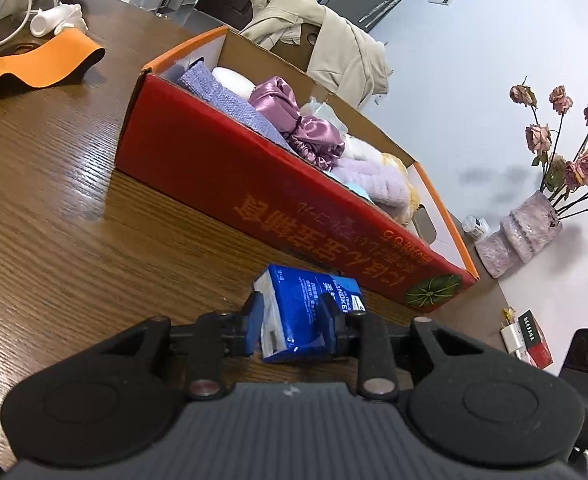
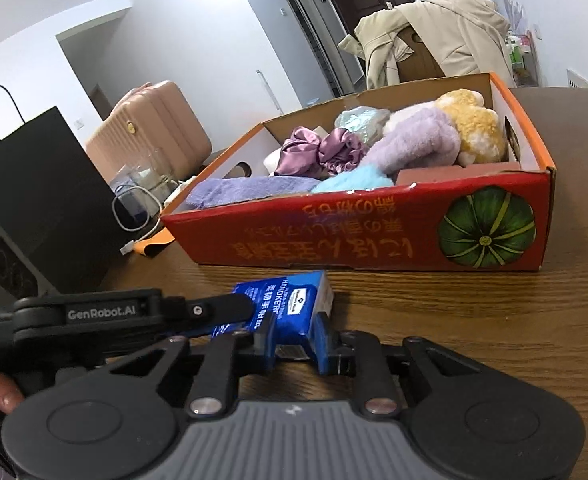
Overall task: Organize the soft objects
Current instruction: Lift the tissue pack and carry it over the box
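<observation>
The small blue plastic-wrapped tissue pack lies on the brown wooden tabletop, clamped between the jaws of both the left gripper and the right gripper, with the red-and-orange cardboard box of soft cloths just beyond both pairs of jaws.

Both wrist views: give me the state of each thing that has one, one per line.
Tissue pack: on the table, outside the box, clamped.
Left gripper: shut on the pack.
Right gripper: shut on the same pack.
Red box: open-topped, holding soft items.
</observation>
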A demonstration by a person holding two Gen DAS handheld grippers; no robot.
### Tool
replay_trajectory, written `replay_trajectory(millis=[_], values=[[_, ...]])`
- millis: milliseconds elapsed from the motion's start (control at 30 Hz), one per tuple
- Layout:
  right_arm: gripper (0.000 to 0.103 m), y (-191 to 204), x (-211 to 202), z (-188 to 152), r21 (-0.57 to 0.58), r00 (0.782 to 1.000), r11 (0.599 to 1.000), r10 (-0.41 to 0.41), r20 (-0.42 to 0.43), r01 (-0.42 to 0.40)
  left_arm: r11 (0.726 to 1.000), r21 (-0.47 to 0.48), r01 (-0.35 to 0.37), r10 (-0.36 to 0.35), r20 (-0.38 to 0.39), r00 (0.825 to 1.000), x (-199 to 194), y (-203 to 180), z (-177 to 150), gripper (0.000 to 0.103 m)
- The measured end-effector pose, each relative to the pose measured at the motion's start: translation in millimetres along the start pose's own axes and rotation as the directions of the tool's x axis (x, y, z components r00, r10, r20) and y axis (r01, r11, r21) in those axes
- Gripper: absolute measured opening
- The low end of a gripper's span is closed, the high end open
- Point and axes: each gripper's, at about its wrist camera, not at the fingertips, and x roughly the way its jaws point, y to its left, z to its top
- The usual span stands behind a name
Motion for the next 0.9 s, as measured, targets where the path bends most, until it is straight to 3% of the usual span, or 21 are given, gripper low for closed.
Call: replay_trajectory(millis=[100,233,367,500,900], values=[[0.027,-12.9,5.0,3.2,0.064,1.0,0.998,-0.001,0.018,0.0,1.0,-0.002,0.003,-0.003,-0.001,1.0,2.0,1.6,-0.7,0.03],[0.027,-22.5,7.8,5.8,0.124,0.999,0.992,0.022,0.036,-0.026,1.0,0.003,0.005,-0.005,0.001,1.0,3.1,2.1,-1.0,0.031],[0.025,-21.2,13.3,3.7,0.125,0.998,0.991,0.054,0.016,-0.055,1.0,0.029,0.005,-0.006,0.011,1.0,3.3,0.2,-2.7,0.03],[0.022,-8.8,6.3,2.4,0.1,1.0,0.995,0.01,0.02,-0.012,0.998,0.062,-0.002,0.001,0.008,1.0,-7.4,-10.8,-5.4,0.028],[0.022,71.2,-106.4,-37.2,0.006,0.981,0.999,-0.04,0.189,0.039,0.979,0.192,0.065,-0.085,0.094,0.992,-118.2,-54.0,-44.2,0.029]])
